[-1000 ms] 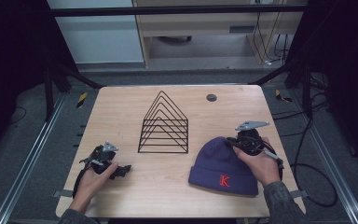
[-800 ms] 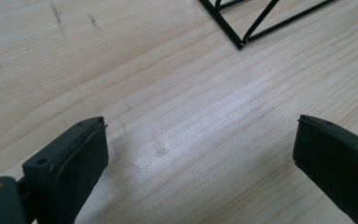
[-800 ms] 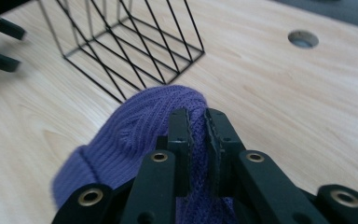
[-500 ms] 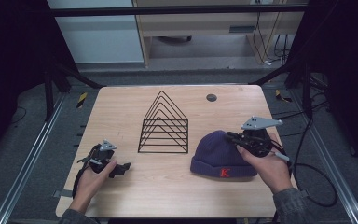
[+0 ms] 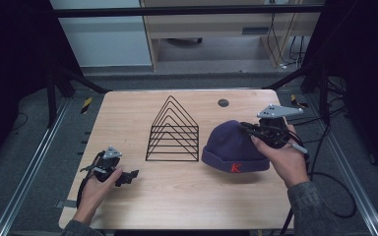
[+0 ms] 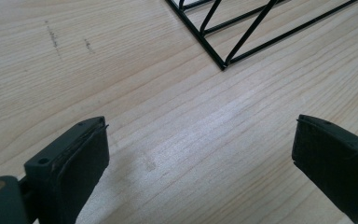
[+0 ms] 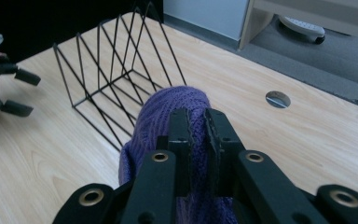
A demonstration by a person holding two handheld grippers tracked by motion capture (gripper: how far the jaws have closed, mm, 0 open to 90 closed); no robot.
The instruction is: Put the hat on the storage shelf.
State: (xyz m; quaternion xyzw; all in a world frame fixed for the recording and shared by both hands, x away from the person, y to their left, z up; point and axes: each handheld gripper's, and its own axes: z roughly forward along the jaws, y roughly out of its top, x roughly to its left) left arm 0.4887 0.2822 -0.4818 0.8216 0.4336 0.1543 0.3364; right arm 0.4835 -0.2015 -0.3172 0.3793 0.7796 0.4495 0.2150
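The purple knitted beanie [image 5: 234, 147] has been raised at its crown from the wooden table [image 5: 187, 196] by the right gripper [image 7: 196, 123], whose jaws are clamped on the knit. It is now held just beside the black wire rack [image 5: 173, 130], ready for transfer. The left gripper [image 6: 200, 154] is held wide open and empty.

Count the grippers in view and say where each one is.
2. The left gripper rests low on the table, near its left front, jaws open. The right gripper is over the right side, shut on the crown of the purple beanie.
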